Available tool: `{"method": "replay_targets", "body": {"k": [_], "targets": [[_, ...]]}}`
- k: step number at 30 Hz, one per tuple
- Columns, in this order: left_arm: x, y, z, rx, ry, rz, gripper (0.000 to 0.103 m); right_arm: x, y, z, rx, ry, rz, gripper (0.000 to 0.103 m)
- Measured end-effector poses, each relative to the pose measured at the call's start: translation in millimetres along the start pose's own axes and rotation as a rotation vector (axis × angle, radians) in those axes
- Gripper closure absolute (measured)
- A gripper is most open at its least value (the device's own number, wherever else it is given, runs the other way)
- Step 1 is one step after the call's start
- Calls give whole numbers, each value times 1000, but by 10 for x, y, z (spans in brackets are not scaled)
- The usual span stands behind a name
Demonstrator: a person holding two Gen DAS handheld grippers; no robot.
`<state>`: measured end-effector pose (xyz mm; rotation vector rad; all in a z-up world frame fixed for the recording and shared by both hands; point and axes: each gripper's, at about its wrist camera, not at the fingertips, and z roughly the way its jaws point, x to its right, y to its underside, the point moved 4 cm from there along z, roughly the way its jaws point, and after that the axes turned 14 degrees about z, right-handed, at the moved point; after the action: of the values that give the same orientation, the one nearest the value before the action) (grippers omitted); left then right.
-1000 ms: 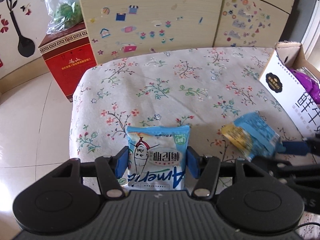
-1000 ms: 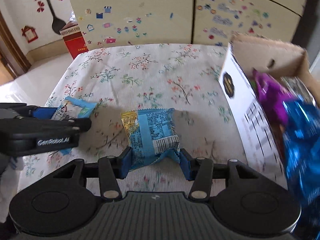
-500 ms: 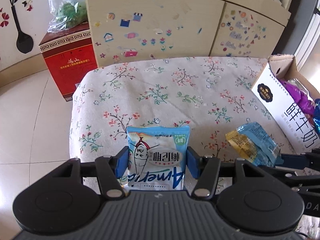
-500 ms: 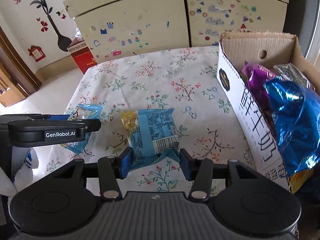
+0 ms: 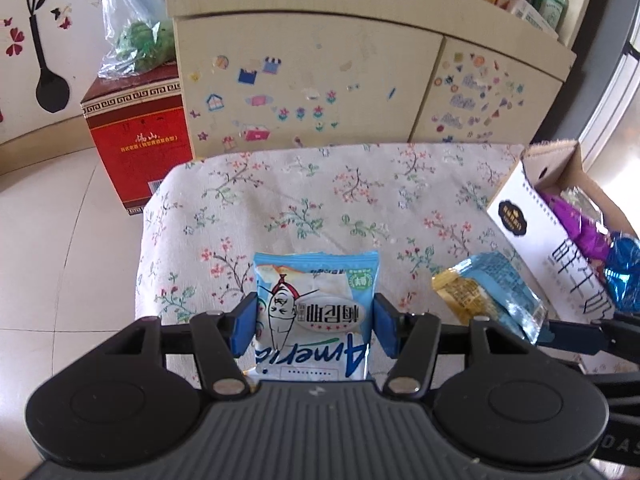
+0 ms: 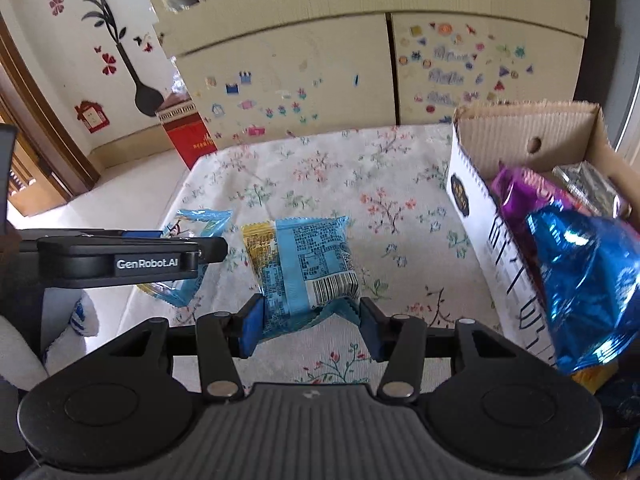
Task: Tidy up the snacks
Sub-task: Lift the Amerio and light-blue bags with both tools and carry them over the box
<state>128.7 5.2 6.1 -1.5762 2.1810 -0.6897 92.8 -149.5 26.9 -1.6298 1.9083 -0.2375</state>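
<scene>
Both grippers tilt steeply down over the floral surface (image 5: 312,196). The left gripper (image 5: 315,330) clamps a pale-blue snack packet (image 5: 316,320) at lower centre; the right gripper (image 6: 310,326) pinches a blue-and-yellow snack packet (image 6: 304,264), left of the cardboard box (image 6: 476,200).

The tall white cardboard carton (image 5: 536,240) runs off the right edge in the left wrist view, so its far side is anyone's guess. Same for the shiny blue foil bag (image 6: 588,280) in the right wrist view, cut at the frame edge. The print on the pale blue snack pouch (image 5: 316,320) is too small to read properly.
</scene>
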Motion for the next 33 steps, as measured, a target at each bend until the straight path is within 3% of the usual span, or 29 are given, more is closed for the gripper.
{"method": "replay_targets", "body": {"k": [15, 24, 33], "targets": [[258, -611, -197, 125, 26, -74, 45, 303, -459, -788, 225, -6, 74, 46], [824, -819, -222, 183, 63, 34, 45, 686, -522, -1147, 300, 50, 127, 46], [1227, -984, -208, 215, 134, 66, 45, 1010, -505, -1367, 328, 99, 181, 46]]}}
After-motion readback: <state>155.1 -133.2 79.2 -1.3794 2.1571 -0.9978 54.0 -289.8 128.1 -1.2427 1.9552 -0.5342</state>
